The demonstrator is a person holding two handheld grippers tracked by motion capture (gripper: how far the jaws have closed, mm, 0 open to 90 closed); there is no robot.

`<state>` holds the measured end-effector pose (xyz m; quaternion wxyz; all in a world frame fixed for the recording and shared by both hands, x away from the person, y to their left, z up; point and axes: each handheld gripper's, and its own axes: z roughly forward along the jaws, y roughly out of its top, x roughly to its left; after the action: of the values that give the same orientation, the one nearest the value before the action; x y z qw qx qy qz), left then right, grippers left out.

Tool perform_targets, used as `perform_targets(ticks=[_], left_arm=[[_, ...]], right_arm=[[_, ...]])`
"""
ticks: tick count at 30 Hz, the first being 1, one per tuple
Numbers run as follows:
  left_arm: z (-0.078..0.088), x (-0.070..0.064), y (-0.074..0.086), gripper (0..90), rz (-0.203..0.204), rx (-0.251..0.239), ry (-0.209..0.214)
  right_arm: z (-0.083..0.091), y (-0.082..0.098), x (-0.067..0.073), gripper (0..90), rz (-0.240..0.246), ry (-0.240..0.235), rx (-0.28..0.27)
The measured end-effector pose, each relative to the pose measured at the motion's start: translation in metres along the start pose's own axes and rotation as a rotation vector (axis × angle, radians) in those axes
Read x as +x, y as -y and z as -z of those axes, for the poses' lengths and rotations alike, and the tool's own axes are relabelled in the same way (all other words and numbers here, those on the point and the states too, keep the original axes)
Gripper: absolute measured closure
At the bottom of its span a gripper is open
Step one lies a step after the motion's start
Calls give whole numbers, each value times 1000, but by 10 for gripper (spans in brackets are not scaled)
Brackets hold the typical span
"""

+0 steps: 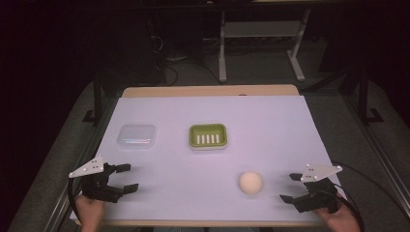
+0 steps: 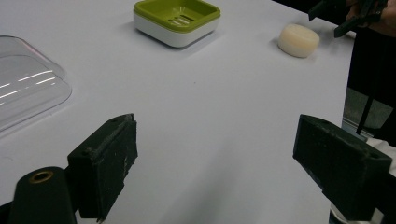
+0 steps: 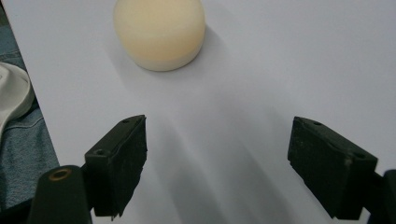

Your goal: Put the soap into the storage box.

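Observation:
A round cream soap bar (image 1: 250, 182) (image 2: 299, 40) (image 3: 159, 32) lies on the white sheet near the front right. A green soap dish (image 1: 208, 136) (image 2: 177, 19) with a slotted floor sits in the middle of the table. A clear plastic lid (image 1: 137, 136) (image 2: 25, 84) rests to its left. My left gripper (image 1: 126, 177) (image 2: 224, 172) hovers open at the front left, empty. My right gripper (image 1: 290, 187) (image 3: 219, 168) stands open at the front right, a short way right of the soap, with nothing between its jaws.
The white sheet (image 1: 270, 125) covers a wooden table whose far edge (image 1: 208, 91) shows at the back. Dark floor, cables and white desk legs (image 1: 222, 48) lie beyond. A person's trouser leg (image 3: 23, 149) shows past the table's front edge.

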<state>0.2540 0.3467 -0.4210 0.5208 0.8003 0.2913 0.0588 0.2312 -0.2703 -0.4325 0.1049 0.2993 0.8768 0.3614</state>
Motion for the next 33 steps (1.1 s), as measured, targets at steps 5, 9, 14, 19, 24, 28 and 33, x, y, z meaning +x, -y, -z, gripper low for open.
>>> perform_targets(ticks=[5, 9, 14, 19, 24, 28, 33], left_arm=[[0, -1, 0, 131, -1, 4, -1], [0, -1, -1, 131, -5, 3, 0], [1, -1, 0, 131, -7, -1, 0], [1, -2, -1, 131, -10, 4, -5], [1, -2, -1, 131, -11, 4, -3], [0, -2, -1, 131, -12, 6, -4], [1, -2, 0, 131, -11, 4, -10]], right_arm=[[-2, -4, 2, 184, 0, -3, 11], [-4, -8, 4, 180, 13, -11, 20], [-6, -14, 5, 160, 16, -22, 22], [-7, -18, 5, 142, 12, -23, 25], [-7, -20, 3, 140, -6, -30, 23], [-8, -24, 3, 139, -10, -41, 28], [-13, -33, 3, 139, 19, -54, 71]])
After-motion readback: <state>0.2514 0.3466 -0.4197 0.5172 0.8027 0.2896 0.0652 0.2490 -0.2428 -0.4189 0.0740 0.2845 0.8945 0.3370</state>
